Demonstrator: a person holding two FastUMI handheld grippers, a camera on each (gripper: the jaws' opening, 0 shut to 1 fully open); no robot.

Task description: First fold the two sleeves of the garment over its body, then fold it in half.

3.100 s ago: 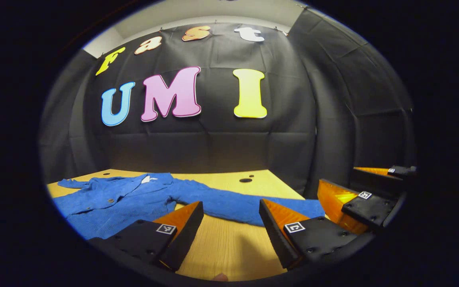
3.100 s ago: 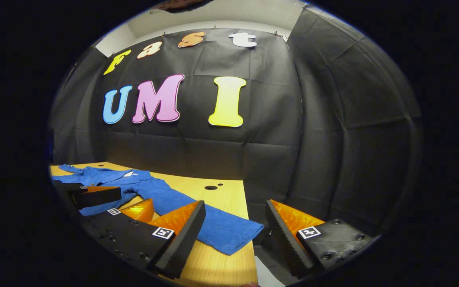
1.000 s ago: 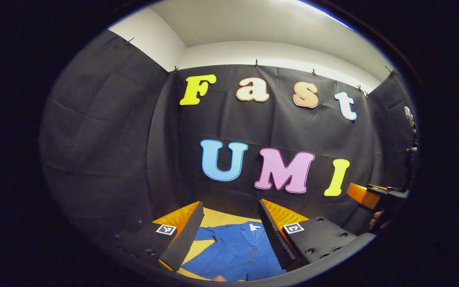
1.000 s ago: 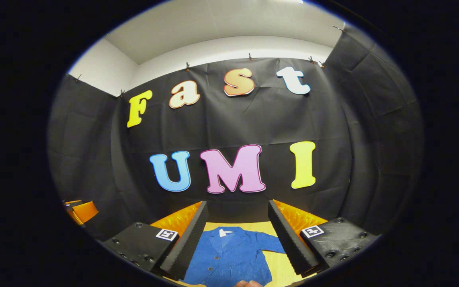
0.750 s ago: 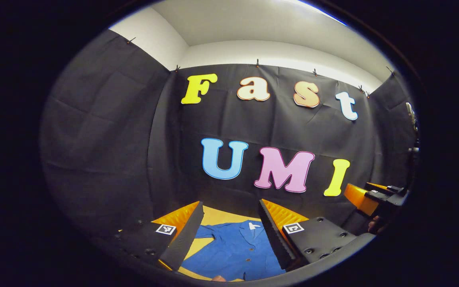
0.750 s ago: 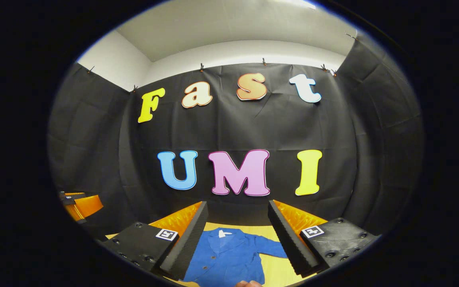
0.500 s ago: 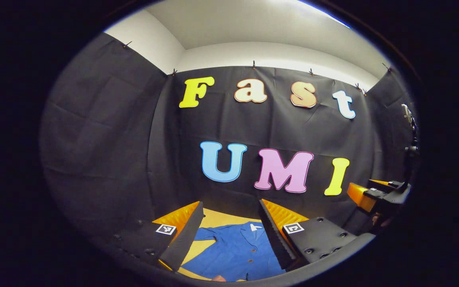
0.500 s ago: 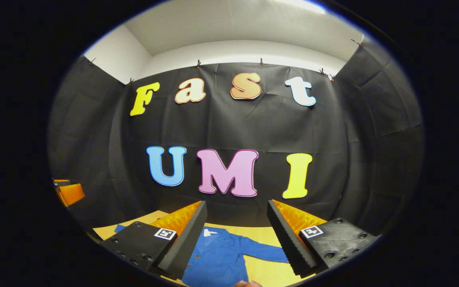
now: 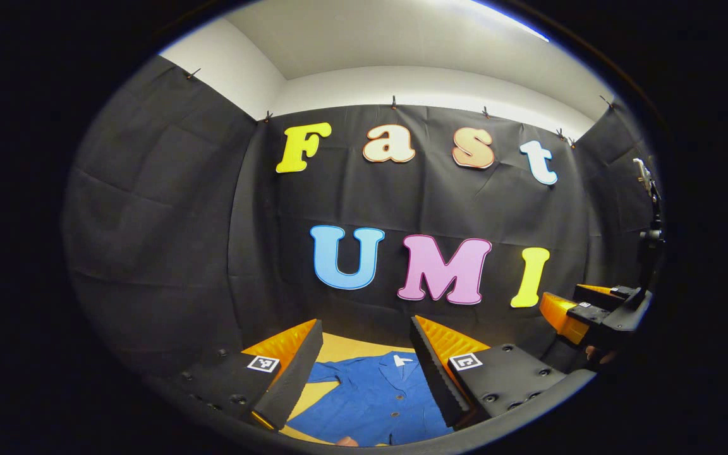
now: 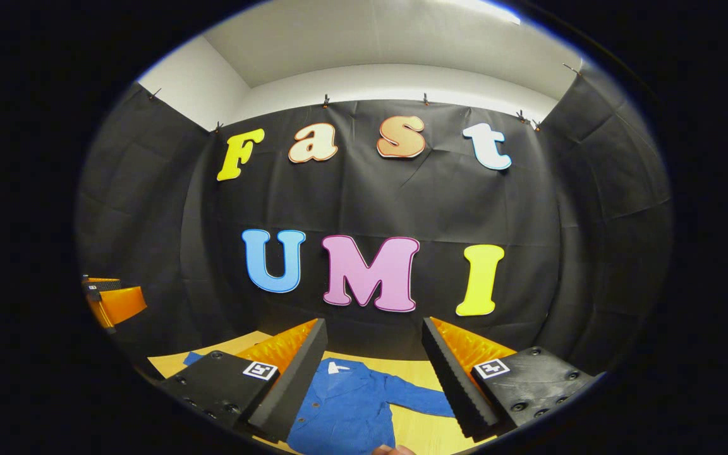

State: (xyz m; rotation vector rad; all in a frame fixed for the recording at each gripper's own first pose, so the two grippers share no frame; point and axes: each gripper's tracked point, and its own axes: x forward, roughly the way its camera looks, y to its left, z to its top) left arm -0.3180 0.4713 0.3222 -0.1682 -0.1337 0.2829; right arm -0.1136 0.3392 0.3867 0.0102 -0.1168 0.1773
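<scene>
Both tools are held high above a wooden desk [image 9: 345,349], their cameras looking mostly at the black cloth wall of the booth. No box, tray or other container appears on the desk.

In the left gripper view, the left tool [image 9: 364,373] has its two fingers spread wide apart with nothing between them. Beyond and below that gap a blue jacket [image 9: 373,398] lies flat on the desk, its collar and a small white neck label at the far end and a row of buttons running toward the tool. One sleeve [image 9: 326,373] reaches out toward the tool's left finger. At the far right edge of this view the right tool [image 9: 582,309] is seen from the side, with part of the hand holding it just below; its fingers seem apart, though the edge of the lens is too distorted to be sure.

In the right gripper view, the right tool [image 10: 373,373] is plainly wide open and holds nothing. The jacket [image 10: 345,404] again lies beyond the gap, nearer the tool's left finger, and here its other sleeve [image 10: 418,399] stretches out flat toward the right finger. The left tool [image 10: 111,302] shows small at the far left edge.

Compared with three seconds ago, when both tools sat low beside the jacket's outstretched sleeve, they are now raised and centred over the garment. The sleeves are not yet folded.
</scene>
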